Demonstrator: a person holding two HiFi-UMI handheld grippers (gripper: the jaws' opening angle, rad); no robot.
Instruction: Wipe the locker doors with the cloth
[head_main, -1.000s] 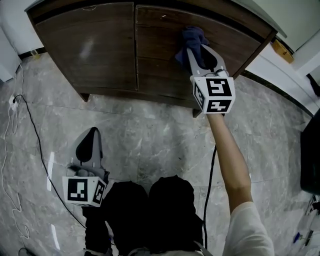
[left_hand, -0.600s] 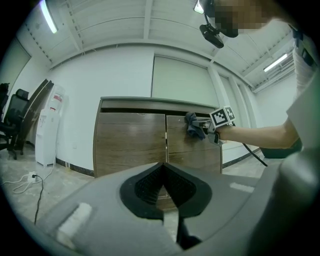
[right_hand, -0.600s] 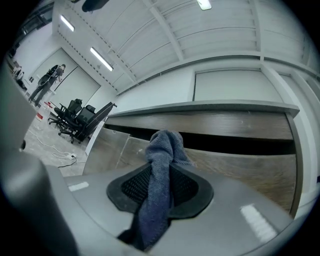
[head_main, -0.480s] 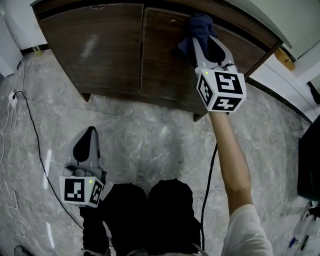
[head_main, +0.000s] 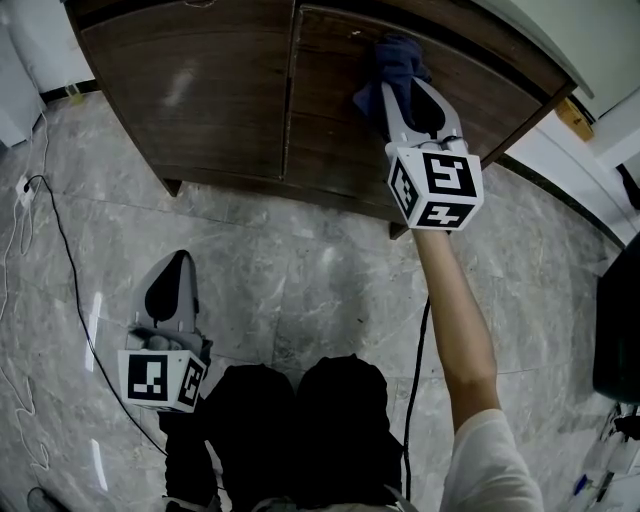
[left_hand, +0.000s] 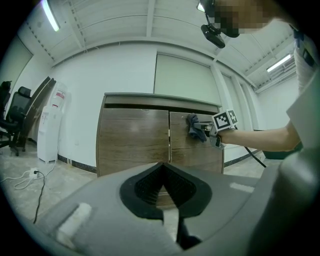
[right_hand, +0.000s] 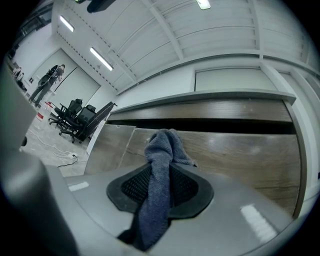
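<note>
- Your right hand-held gripper (head_main: 405, 88) is closed on the cloth (head_main: 392, 62). In the right gripper view a twisted strand of the blue-grey fabric runs down between the two pads, and the rest bunches up past the tips.
- That bunched end is pressed against the locker (head_main: 240, 150). It sits on the upper part of the right door (head_main: 330, 130), near the seam where the two doors meet.
- Your right arm (head_main: 455, 310) is stretched out straight toward the locker front, so the gripper's marker cube sits a little out from the right door.
- Your left hand-held gripper (head_main: 176, 285) is shut with nothing in it — in the left gripper view the pads meet at the tip with only bare rubber showing.
- It hangs well out from the locker, over the grey marbled floor (head_main: 300, 260), with its tips pointing toward the left door (head_main: 190, 90).
- The left door is dark brown wood and has nothing touching it.
- A thin black cable (head_main: 62, 250) trails over the floor, off to the left of the locker's front.
</note>
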